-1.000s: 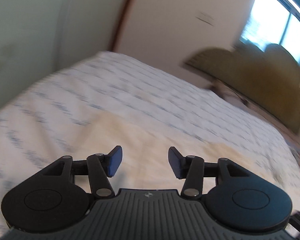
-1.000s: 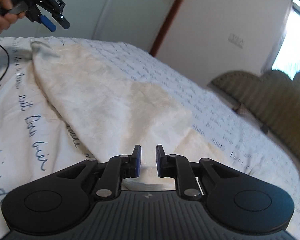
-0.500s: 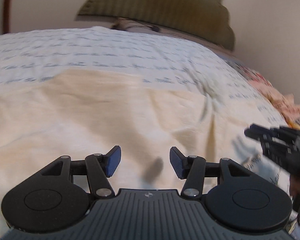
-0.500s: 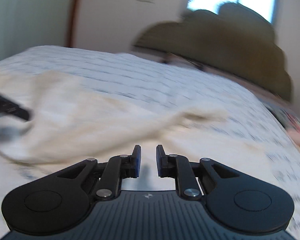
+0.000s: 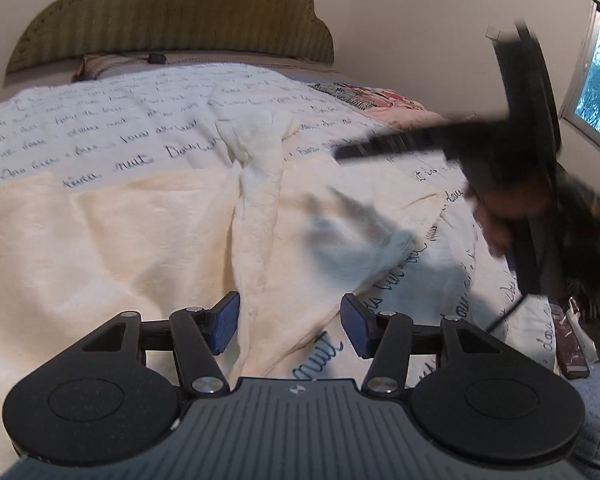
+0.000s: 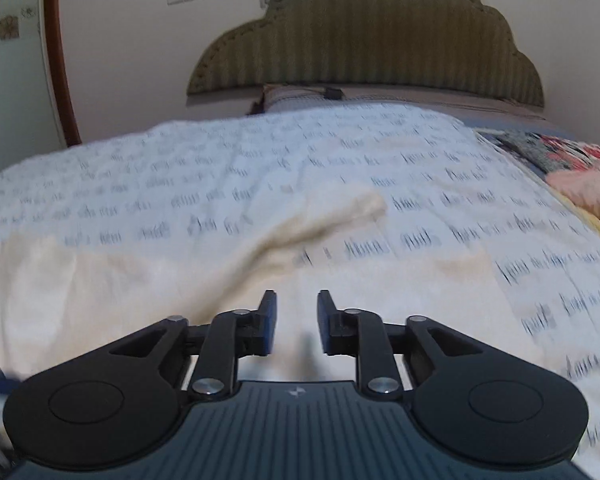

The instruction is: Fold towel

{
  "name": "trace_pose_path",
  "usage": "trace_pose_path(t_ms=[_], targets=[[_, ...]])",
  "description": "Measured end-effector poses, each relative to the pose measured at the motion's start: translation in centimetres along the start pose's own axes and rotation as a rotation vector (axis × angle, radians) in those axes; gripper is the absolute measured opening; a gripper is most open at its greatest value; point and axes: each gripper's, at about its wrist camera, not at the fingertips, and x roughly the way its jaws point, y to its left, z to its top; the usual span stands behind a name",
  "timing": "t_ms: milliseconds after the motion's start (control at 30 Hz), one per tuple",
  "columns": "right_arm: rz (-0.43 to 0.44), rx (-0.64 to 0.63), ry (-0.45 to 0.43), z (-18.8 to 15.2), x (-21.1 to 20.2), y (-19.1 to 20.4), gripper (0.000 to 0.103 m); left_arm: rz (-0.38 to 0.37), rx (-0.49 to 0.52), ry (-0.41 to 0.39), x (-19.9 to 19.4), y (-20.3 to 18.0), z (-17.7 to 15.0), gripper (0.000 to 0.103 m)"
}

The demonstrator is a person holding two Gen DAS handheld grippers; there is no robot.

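towel [image 5: 112, 240] rumpled on bed [image 5: 100, 120]; left claw [image 5: 290, 326] agape, right claw [image 6: 296, 322] narrowly parted, both empty; best pinch corners squarely.

- The bedspread [image 5: 148, 128] is white with lines of blue handwriting all over it.
- At about 6 o'clock in the left wrist view, one big word on it looks like "nuit" [image 5: 318, 354].
- At about 3 o'clock a word looks like "love" [image 5: 456, 199].
- In the right wrist view the writing on the bedspread [image 6: 228, 168] is too blurry to read.
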Motion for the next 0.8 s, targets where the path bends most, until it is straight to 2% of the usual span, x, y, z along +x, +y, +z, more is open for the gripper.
trace_pose_path(t_ms=[33,67,100,133,233,300,367,467,567,667,767,800], targets=[[-0.008,-0.013,0.0,1.3,0.9,0.5,0.048,-0.003,-0.005,0.0,0.7,0.0,0.0,0.056],[-0.037,-0.04,0.002,2.4,1.8,1.2,0.07,-0.007,-0.005,-0.006,1.2,-0.1,0.1,0.055],[-0.075,-0.074,0.007,3.4,2.7,2.1,0.078,-0.01,-0.002,-0.012,1.6,-0.1,0.1,0.054],[-0.097,-0.107,-0.001,4.2,3.4,2.9,0.08,-0.014,0.0,-0.021,1.9,-0.1,0.2,0.054],[-0.076,-0.198,0.007,6.6,6.5,4.9,0.079,-0.021,0.003,-0.05,2.7,0.1,0.1,0.052],[-0.098,-0.271,0.022,7.5,8.8,6.1,0.078,-0.017,-0.005,-0.066,3.1,0.4,0.0,0.049],[-0.131,-0.353,0.06,7.9,11.4,7.2,0.061,-0.019,-0.024,-0.08,3.3,0.9,-0.2,0.048],[-0.17,-0.402,0.145,8.0,15.2,7.8,0.051,-0.037,-0.052,-0.093,3.5,1.4,-0.4,0.048],[-0.228,-0.424,0.215,7.5,18.0,7.5,0.049,-0.042,-0.047,-0.103,3.6,1.4,-0.7,0.048],[-0.261,-0.444,0.248,6.9,19.0,6.9,0.049,-0.041,-0.033,-0.117,3.7,1.2,-1.3,0.048],[-0.249,-0.443,0.252,6.5,19.0,6.8,0.048,-0.044,-0.026,-0.123,3.7,1.0,-1.5,0.05],[-0.246,-0.446,0.242,6.5,18.8,6.8,0.044,-0.048,-0.026,-0.126,3.7,1.0,-1.6,0.051]])
